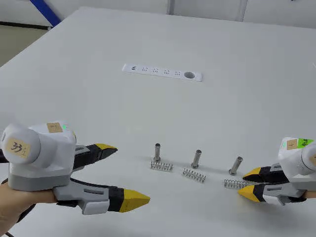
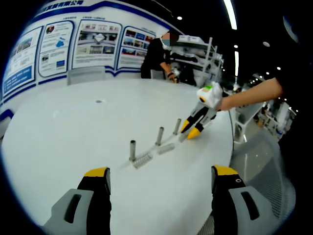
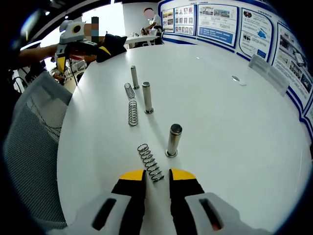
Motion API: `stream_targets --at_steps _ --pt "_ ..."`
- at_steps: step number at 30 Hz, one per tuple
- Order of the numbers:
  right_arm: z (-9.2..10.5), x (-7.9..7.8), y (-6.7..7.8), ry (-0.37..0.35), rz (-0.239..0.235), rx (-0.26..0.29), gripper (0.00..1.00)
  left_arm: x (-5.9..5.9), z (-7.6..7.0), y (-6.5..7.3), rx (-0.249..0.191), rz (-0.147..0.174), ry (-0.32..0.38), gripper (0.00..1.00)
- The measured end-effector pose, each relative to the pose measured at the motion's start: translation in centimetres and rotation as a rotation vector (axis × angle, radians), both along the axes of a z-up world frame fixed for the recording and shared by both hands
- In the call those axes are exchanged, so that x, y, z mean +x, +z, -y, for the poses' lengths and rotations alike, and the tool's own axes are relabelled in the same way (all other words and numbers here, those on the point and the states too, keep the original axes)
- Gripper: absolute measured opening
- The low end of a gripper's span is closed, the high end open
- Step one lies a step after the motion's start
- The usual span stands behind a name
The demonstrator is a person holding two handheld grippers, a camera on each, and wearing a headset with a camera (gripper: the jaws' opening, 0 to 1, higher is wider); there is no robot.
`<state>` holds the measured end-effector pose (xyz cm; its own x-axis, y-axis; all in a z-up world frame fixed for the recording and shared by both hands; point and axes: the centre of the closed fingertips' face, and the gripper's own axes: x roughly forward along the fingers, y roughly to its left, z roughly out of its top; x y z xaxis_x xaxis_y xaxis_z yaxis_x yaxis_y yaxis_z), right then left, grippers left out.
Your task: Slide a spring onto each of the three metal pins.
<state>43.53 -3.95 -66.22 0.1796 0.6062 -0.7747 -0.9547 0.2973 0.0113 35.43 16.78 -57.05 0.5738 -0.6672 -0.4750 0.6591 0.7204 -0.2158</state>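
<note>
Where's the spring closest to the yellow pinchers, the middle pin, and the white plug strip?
spring [image 3: 150,163]: right gripper view, on the middle of its coils.
middle pin [image 1: 196,159]: head view, halfway up its shaft.
plug strip [image 1: 162,71]: head view, on the middle of its top face.

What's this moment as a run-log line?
right hand-held gripper: open, at nearest spring | left hand-held gripper: open, off the parts | three pins: upright, bare

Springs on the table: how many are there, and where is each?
3. All lie flat in a row on the table: the left spring, the middle spring, and the right spring, whose end sits between the right gripper's tips. None appears hidden.
</note>
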Motion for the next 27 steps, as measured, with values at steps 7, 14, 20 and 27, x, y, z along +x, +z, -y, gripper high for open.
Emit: stream_targets --at_steps 7,14,20,27 --pt "-0.2 -0.8 -0.1 0.048 0.002 -0.028 0.13 -0.1 0.3 0.0 0.009 0.001 -0.013 0.87" --pt "-0.4 -1.2 -0.1 0.045 0.039 -0.076 0.11 -0.2 0.9 0.8 -0.017 0.018 -0.016 0.86" --pt "-0.4 -1.5 0.5 0.023 0.042 -0.069 0.11 -0.3 0.7 1.0 -0.011 0.025 -0.028 0.85" --pt "-0.7 -2.1 3.6 0.055 0.090 -0.052 0.11 -0.4 1.6 1.2 -0.010 0.036 -0.064 0.84"
